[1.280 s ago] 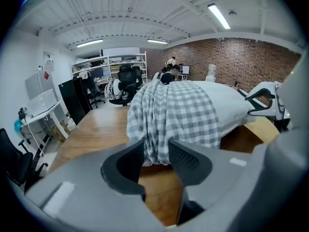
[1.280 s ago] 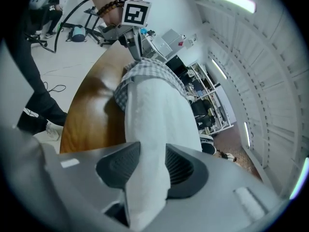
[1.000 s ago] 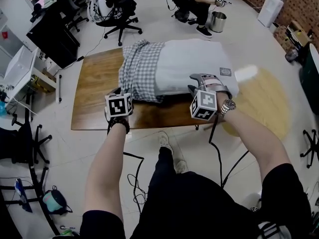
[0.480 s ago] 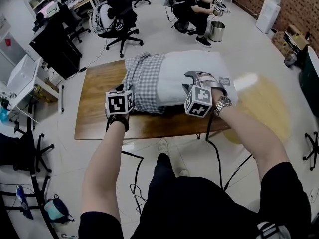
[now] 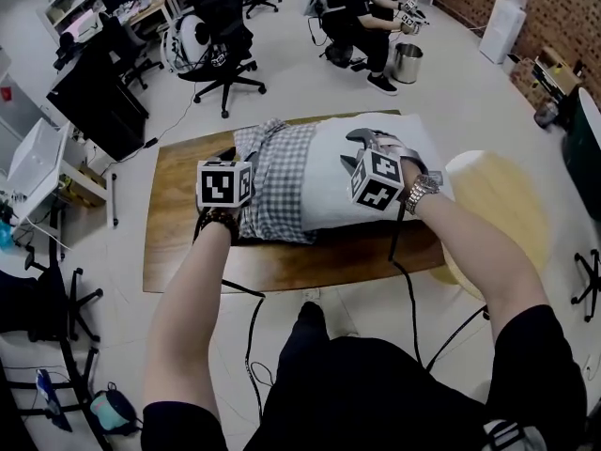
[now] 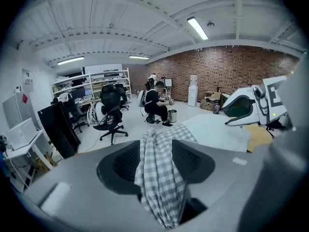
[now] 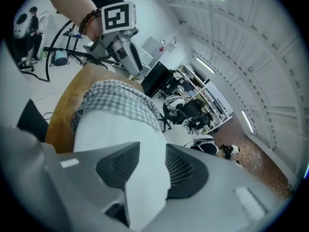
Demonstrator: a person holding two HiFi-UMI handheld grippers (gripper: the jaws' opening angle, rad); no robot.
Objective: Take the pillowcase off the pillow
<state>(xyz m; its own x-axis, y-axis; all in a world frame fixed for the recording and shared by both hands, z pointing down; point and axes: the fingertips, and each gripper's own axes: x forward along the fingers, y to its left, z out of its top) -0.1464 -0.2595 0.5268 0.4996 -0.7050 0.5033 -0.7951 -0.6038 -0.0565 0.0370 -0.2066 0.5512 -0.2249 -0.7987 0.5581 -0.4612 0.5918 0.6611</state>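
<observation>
Over the wooden table (image 5: 178, 252): left gripper (image 6: 155, 161), jaws just widening, pinches checked pillowcase (image 5: 277, 181); right gripper (image 7: 147, 166) clamps white pillow (image 5: 338, 172); I've raised both, stripping unfinished.

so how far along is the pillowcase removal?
Done: the checked pillowcase is bunched at one end, most of the white pillow bare. In hand: left hand-held gripper pinches the case, jaws just opening a little; right hand-held gripper clamps the pillow. Left: pull the case clear of that end.
</observation>
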